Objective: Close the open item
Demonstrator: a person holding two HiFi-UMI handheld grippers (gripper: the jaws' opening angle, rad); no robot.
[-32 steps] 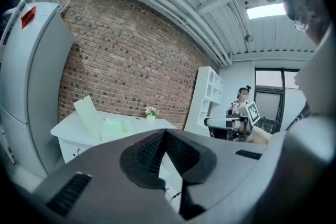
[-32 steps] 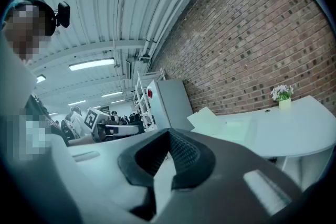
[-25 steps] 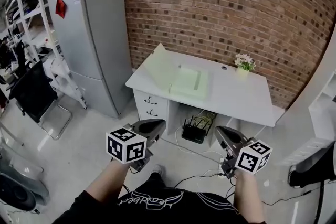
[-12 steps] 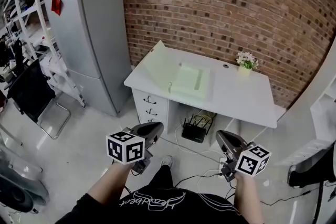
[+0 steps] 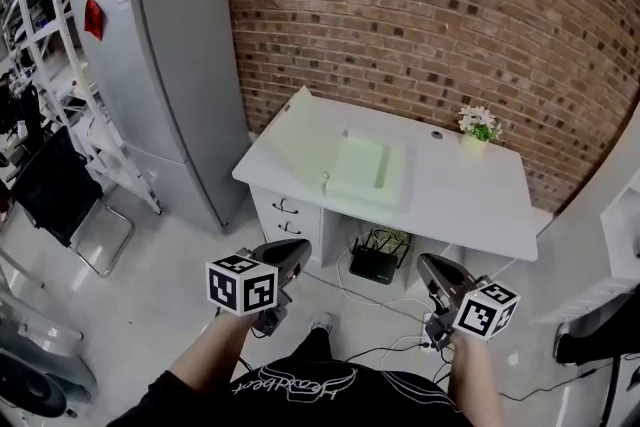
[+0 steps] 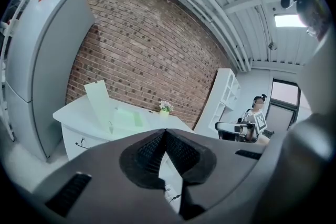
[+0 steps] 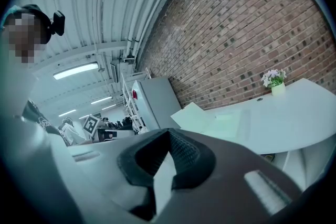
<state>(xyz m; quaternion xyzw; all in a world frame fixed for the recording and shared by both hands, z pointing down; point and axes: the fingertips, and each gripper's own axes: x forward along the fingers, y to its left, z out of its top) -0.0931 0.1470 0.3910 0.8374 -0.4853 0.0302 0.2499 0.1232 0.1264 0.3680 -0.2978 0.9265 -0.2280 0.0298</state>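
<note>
I see a red-brown brick wall (image 5: 420, 15) with pale mortar lines, a white rectangular desk (image 5: 470, 200) carrying a pale green flat box (image 5: 365, 165), a silver-grey metal fridge (image 5: 185, 85) with a red tag (image 5: 93, 17), and black-and-white square markers on my dark grey left gripper (image 5: 300, 249) and right gripper (image 5: 427, 263).

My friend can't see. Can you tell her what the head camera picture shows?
A person faces a white desk whose pale green lid is propped open, holding a shut left claw and shut right claw low in front. A grey fridge stands left of it, a brick wall behind.
</note>
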